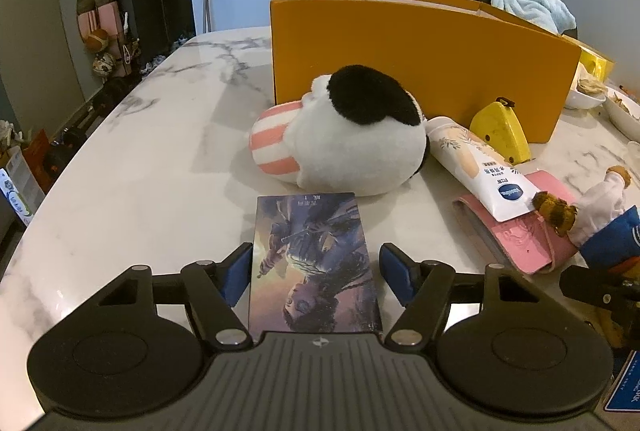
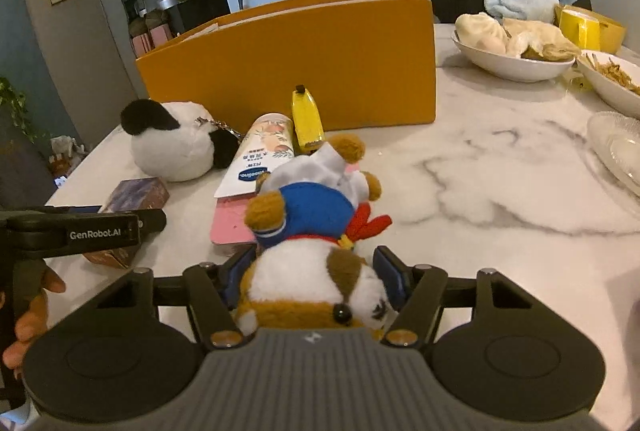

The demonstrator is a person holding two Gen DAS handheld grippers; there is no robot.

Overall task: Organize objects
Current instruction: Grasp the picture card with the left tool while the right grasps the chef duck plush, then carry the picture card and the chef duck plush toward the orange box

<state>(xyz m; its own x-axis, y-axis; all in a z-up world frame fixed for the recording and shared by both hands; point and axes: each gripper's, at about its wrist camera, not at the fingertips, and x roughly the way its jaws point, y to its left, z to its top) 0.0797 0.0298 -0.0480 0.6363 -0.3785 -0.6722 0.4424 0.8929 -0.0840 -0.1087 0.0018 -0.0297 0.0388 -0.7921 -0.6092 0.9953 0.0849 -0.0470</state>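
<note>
A: Where is the picture box (image 1: 314,263)?

B: It lies flat on the marble table (image 1: 152,167), near the camera, between the fingers of the left gripper (image 1: 316,277). The left pad touches its edge; the right pad stands a little clear, so the jaws are apart, not clamped.

A: And the other tool?

B: The right gripper (image 2: 316,281) tilts down over the dog plush toy (image 2: 316,263), whose white and brown head sits between the blue pads. Both pads lie against the fur, yet I cannot tell whether they squeeze it.

A: What is the hand's pose?

B: In the right wrist view a hand (image 2: 30,315) at the near left wraps the handle of the left tool, fingers curled, the tool reaching right towards the box.

A: What lies farther out?

B: Beyond the box, a panda plush (image 1: 344,135). To its right a lotion tube (image 1: 476,167) rests on a pink wallet (image 1: 524,235), with a yellow tape measure (image 1: 502,129) just behind. The orange box (image 1: 420,59) stands at the far side. Far right, a bowl of food (image 2: 512,49).
</note>
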